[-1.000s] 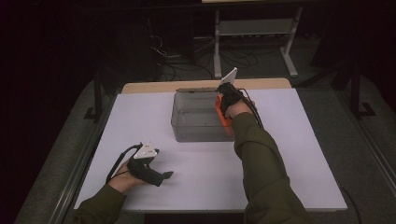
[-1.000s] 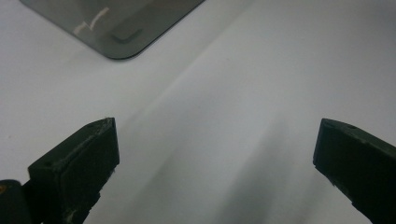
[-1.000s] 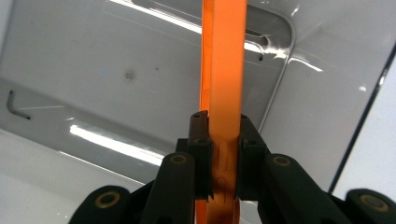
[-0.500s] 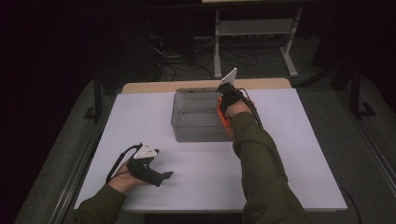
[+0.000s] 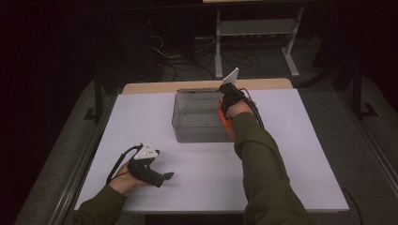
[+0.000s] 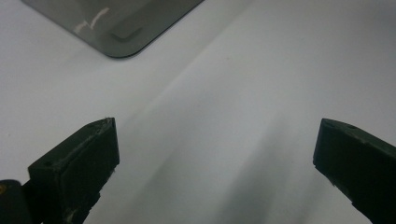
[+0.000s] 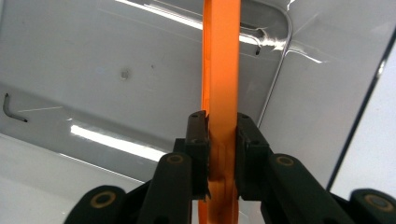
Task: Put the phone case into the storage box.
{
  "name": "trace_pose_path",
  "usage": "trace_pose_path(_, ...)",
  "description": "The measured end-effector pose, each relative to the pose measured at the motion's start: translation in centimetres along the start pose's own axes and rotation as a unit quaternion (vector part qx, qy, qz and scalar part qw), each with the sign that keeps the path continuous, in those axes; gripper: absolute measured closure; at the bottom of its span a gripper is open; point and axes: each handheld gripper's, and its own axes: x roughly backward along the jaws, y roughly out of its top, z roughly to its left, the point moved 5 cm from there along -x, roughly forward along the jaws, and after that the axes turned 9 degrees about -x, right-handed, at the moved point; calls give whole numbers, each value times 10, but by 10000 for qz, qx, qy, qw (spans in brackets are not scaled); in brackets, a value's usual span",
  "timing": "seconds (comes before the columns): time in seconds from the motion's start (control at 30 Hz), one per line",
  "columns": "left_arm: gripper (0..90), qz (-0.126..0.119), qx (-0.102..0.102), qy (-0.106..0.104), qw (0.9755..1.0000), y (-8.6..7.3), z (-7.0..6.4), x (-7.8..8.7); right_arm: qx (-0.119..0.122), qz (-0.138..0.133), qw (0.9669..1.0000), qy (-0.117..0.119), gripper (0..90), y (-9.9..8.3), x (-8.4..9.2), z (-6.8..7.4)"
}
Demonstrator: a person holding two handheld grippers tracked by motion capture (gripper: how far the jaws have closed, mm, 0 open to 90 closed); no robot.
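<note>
A grey see-through bin [image 5: 197,123] stands at the middle back of the white table [image 5: 291,154]. An orange clip-like handle [image 5: 225,119] sits on its right wall. My right gripper [image 5: 223,112] points down at that wall and is shut on the orange handle [image 7: 220,70], which runs up between the pads; the jaws have just been easing open a little with the handle still between them. The bin's floor [image 7: 116,70] lies beyond. My left gripper [image 5: 165,177] rests on the table at front left, open [image 6: 217,128] with nothing between its fingers; a bin corner [image 6: 116,28] lies ahead of it.
A flat grey strip, perhaps a lid [image 5: 199,89], lies behind the bin. A bare wooden band [image 5: 150,87] runs along the table's far edge. On the dark floor beyond stand a metal rack [image 5: 256,33] and loose cables [image 5: 178,61].
</note>
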Motion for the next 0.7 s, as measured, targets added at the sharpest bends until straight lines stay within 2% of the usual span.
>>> trace_pose_path(0.7, 0, 25, 4, -17, 10000, 0, 0, -1, 59, -384, 9992, -2, 744, 4, 34, -4)
